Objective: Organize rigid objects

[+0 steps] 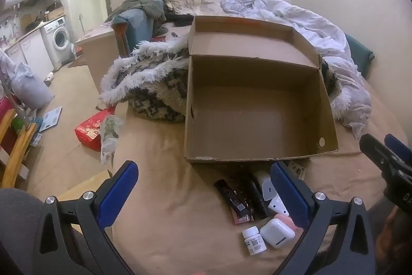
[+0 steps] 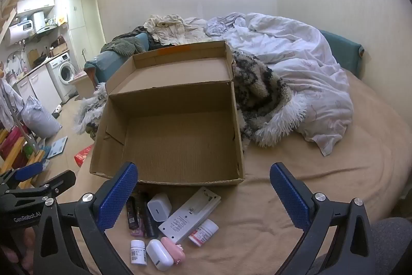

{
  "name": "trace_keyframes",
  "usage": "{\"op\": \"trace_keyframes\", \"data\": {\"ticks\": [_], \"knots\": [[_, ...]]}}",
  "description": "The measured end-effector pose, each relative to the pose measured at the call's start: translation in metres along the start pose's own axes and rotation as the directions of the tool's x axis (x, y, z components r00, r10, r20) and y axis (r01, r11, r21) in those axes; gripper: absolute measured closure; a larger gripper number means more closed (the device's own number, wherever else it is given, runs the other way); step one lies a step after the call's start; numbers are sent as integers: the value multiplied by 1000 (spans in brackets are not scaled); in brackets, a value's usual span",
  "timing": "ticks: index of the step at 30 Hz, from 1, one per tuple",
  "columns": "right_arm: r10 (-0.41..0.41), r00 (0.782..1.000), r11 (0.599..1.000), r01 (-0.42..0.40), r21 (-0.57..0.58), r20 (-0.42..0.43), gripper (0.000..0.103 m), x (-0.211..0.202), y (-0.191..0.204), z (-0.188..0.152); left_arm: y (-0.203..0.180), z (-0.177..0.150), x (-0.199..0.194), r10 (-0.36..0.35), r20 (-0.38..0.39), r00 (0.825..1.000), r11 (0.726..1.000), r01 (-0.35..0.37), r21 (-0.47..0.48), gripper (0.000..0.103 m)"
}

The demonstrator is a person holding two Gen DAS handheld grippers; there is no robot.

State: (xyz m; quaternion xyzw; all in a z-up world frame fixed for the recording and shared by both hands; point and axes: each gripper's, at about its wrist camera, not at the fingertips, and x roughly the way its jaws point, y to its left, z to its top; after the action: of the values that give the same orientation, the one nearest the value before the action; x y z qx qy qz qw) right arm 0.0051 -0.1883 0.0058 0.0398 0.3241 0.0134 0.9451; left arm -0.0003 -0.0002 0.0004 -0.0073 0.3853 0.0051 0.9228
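An open, empty cardboard box (image 1: 257, 115) (image 2: 177, 135) sits on the tan bed sheet. In front of it lies a cluster of small items: a white pill bottle (image 1: 253, 240) (image 2: 138, 251), a white earbud case (image 1: 276, 236) (image 2: 159, 254), a pink case (image 2: 173, 249), a white charger plug (image 2: 159, 206), a white power strip (image 2: 190, 214), a second pill bottle (image 2: 203, 232) and dark tubes (image 1: 255, 195) (image 2: 148, 215). My left gripper (image 1: 203, 195) is open above the cluster's left side. My right gripper (image 2: 203, 197) is open over the cluster.
A fuzzy patterned blanket (image 1: 149, 84) (image 2: 260, 94) and a white duvet (image 2: 296, 56) lie behind and beside the box. A red package (image 1: 90, 130) lies at the bed's left edge. A washing machine (image 1: 58, 41) and wooden frame (image 1: 15, 146) stand on the left.
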Motion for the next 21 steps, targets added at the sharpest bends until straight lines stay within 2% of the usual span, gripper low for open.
{"op": "trace_keyframes", "data": {"ticks": [3, 21], "knots": [[-3, 1000, 1000, 3, -2, -8, 0, 0, 1, 0, 2, 1, 0, -16, -9, 1000, 1000, 15, -18, 1], [-4, 1000, 1000, 4, -8, -3, 0, 0, 1, 1, 5, 0, -2, -2, 2, 1000, 1000, 2, -5, 1]]}}
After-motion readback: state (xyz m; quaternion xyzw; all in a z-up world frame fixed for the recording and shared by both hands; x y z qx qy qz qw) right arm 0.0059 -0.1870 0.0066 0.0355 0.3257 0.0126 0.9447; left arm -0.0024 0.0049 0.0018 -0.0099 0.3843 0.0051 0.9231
